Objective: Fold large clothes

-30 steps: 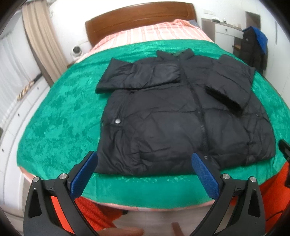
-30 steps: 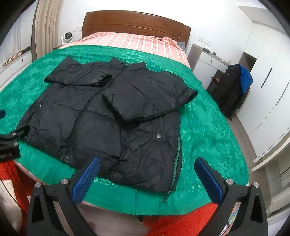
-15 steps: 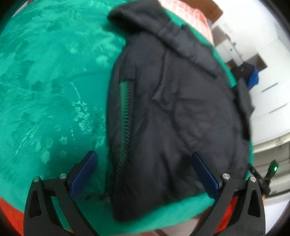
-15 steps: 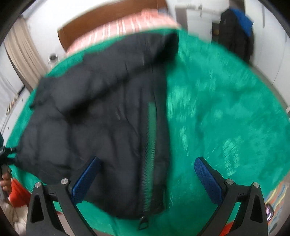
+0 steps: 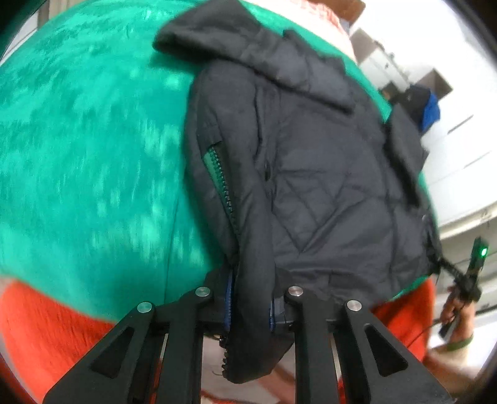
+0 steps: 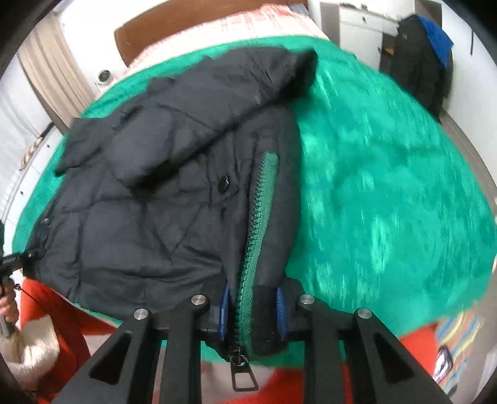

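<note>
A black puffer jacket [image 5: 310,171] lies flat on the green bedspread [image 5: 77,155], both sleeves folded across its front. My left gripper [image 5: 250,307] is closing its jaws on the jacket's bottom left corner, and the blue pads pinch the hem beside a green zipper [image 5: 222,183]. In the right wrist view the same jacket [image 6: 155,202] fills the left half. My right gripper [image 6: 253,310] is closing on the bottom right corner, pads pressing either side of a green zipper [image 6: 257,211]. Its metal pull [image 6: 243,376] dangles below.
An orange blanket [image 5: 46,326] hangs over the bed's near edge. A wooden headboard [image 6: 186,21] stands at the far end. A dark coat [image 6: 419,56] hangs by the white cupboards on the right. A small white camera [image 6: 104,76] sits beside the curtain.
Both grippers came down from over the bed's foot to the jacket's two bottom corners, and their wide-open jaws have shut on the hem.
</note>
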Available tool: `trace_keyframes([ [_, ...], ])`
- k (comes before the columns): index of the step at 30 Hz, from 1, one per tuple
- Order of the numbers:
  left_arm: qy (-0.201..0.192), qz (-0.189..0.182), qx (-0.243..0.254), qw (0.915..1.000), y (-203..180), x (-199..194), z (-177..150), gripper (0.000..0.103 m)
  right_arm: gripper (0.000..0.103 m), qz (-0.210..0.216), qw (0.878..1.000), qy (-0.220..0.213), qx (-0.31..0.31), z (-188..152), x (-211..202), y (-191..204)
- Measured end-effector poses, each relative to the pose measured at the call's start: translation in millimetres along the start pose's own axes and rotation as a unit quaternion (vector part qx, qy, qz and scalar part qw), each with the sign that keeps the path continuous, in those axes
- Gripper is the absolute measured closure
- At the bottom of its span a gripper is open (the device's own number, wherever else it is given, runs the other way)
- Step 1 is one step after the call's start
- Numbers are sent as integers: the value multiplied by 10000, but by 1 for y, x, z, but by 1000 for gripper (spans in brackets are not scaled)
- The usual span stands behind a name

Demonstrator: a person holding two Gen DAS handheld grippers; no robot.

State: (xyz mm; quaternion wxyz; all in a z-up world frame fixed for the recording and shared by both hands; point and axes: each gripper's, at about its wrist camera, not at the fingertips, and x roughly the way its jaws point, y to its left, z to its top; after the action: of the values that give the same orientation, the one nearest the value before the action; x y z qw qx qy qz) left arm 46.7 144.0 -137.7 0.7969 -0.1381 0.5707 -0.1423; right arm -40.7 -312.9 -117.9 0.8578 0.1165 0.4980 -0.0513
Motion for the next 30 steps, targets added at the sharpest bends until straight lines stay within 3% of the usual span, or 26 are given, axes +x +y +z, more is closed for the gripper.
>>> trace_keyframes([
  [4, 56, 197, -52, 9998, 0, 6, -4, 81, 77, -19, 9998, 75, 171, -20, 20, -7],
  [6, 18, 458, 180, 9988, -9, 0, 0, 68, 71, -64, 9997, -15, 240, -20, 16, -6],
  [7, -46, 678, 344, 9971, -14, -6, 2, 61, 57, -71, 9995, -36, 294, -20, 13, -7],
  [8, -195, 1053, 554, 9927, -19, -17, 4, 46, 34, -107, 9994, -59, 334, -20, 9, -8],
  [9, -347, 1258, 683, 9891, -19, -19, 6, 38, 24, -178, 9991, -135, 357, -20, 3, -12],
  [13, -1117, 1779, 1440, 9670, -48, -61, 25, 33, 22, -672, 9946, -793, 3, -9, -36, -8],
  [14, -1297, 1828, 1694, 9597, -59, -68, 35, 27, 20, -706, 9932, -915, -155, -5, -41, -2],
  [15, -1422, 1837, 1894, 9540, -67, -70, 42, 20, 18, -682, 9913, -1057, -388, 2, -47, 9],
  [18, -1710, 1820, 2450, 9368, -105, -62, 67, 13, 16, -205, 9828, -1241, -1351, 28, -45, 58],
  [19, -1701, 1816, 2477, 9363, -114, -54, 75, 13, 15, -76, 9751, -1323, -1780, 34, -41, 81],
  [20, -1625, 1749, 2399, 9410, -117, -46, 80, 13, 15, -22, 9654, -1429, -2180, 37, -36, 100],
  [23, -1510, 1247, 2078, 9584, -124, -24, 77, 13, 11, -391, 9278, -1653, -3321, 47, 3, 157],
  [25, -1500, 1123, 1891, 9639, -126, -16, 62, 13, 11, -752, 9138, -1504, -3698, 47, 36, 171],
  [26, -1431, 1106, 1836, 9662, -128, -5, 54, 13, 22, -863, 9114, -1369, -3784, 52, 50, 175],
  [27, -1335, 1115, 1801, 9681, -126, 0, 44, 13, 50, -770, 9187, -1262, -3662, 62, 58, 171],
  [29, -1202, 1209, 1829, 9682, -118, 1, 25, 13, 71, -545, 9422, -1381, -3004, 81, 41, 147],
  [30, -1179, 1284, 1864, 9669, -113, -1, 17, 13, 73, -194, 9611, -1594, -2249, 100, 12, 119],
])
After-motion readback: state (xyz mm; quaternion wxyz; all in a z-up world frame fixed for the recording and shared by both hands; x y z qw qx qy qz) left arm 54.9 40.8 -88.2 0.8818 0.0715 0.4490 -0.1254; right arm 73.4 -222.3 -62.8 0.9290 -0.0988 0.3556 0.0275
